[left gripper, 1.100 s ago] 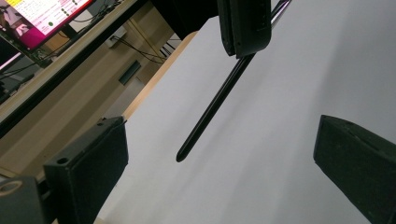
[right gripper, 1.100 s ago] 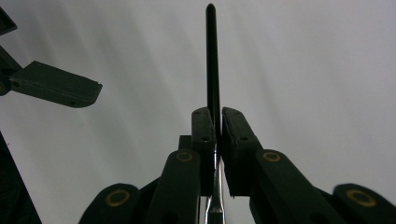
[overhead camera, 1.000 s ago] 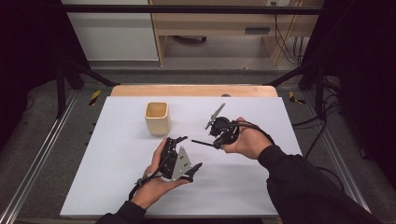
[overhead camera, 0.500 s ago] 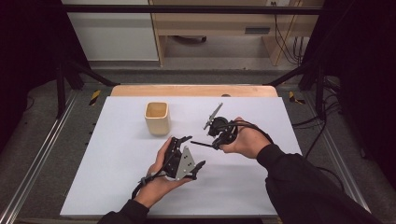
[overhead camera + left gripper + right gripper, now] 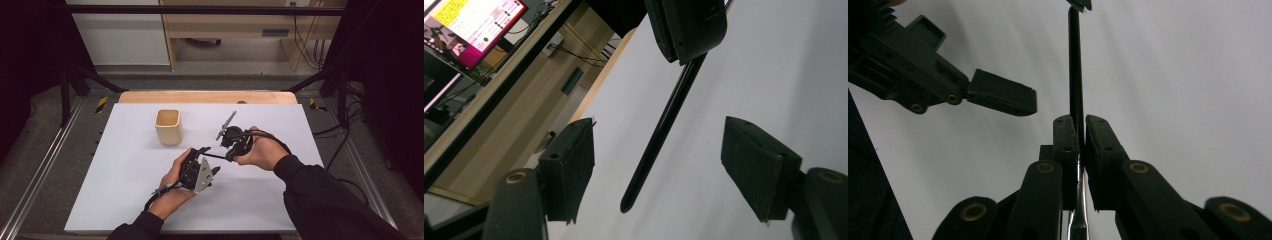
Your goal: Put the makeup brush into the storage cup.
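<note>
My right gripper (image 5: pixel 229 152) (image 5: pixel 1077 125) is shut on a thin black tool handle (image 5: pixel 214 156) (image 5: pixel 1075 65), with a sliver of bright metal showing behind its pads. The handle points left toward my left gripper (image 5: pixel 209 160) (image 5: pixel 666 167). Its free end (image 5: pixel 659 135) lies between the left jaws, with clear gaps to both pads. Those jaws have just been closing in and touch nothing. One left finger (image 5: pixel 1003 97) shows beside the handle in the right gripper view. The right gripper (image 5: pixel 686 50) grips the handle's far part in the left gripper view.
A tan square cup (image 5: pixel 168 127) stands upright on the white tabletop (image 5: pixel 125 175), behind and left of both hands. A wooden strip (image 5: pixel 207 96) edges the table's far side, with metal rails at left and right. A monitor (image 5: pixel 469 25) glows beyond the table.
The left jaws have narrowed around the free end of the black handle. The right hand and its grip look the same.
</note>
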A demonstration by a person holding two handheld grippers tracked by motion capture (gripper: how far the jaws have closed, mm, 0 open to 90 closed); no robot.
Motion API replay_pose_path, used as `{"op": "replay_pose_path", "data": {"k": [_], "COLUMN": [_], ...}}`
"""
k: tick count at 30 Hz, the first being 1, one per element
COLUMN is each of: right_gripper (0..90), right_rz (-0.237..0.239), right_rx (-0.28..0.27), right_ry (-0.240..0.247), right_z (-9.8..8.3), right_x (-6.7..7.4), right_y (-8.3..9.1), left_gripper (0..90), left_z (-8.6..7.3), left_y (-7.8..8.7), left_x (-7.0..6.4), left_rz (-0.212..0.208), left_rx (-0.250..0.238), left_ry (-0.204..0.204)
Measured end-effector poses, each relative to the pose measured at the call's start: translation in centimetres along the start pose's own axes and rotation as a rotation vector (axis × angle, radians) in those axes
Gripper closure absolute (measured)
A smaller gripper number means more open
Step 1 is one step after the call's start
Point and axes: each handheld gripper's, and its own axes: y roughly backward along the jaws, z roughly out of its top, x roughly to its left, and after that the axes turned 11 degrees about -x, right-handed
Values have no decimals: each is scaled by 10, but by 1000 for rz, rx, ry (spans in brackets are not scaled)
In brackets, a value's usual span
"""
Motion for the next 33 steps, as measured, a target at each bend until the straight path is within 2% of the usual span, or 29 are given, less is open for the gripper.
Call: {"op": "replay_pose_path", "data": {"k": [4,5,6,7,15,27,28,30,31,33], "right_gripper": [841,841,841,841,841,841,840,841,841,841], "right_rz": [9,8,11,13,18,27,28,31,29,30], "right_rx": [2,7,6,7,10,11,11,12,14,14], "right_ry": [9,-8,0,5,7,10,11,20,14,14], "right_z": [1,2,2,2,4,5,5,4,5,5], "right_x": [1,3,3,4,7,7,8,8,8,9], "right_y": [-2,-2,-2,-2,-5,-6,-6,-7,-7,-7], "left_gripper": [361,374,384,390,428,538,545,547,548,556], "left_z": [-1,-1,-1,-1,-2,-2,-2,-2,-3,-2], "left_y": [-1,-1,-1,-1,-1,-3,-4,-5,-6,-5], "left_x": [-1,-1,0,0,-1,-5,-7,-8,-9,-9], "left_rz": [-2,-3,-5,-6,-10,-34,-31,-37,-37,-44], "left_rx": [9,14,29,29,28,31,13,12,11,38], "left_ry": [-32,-47,-69,-76,-87,-140,-122,-128,-133,-170]}}
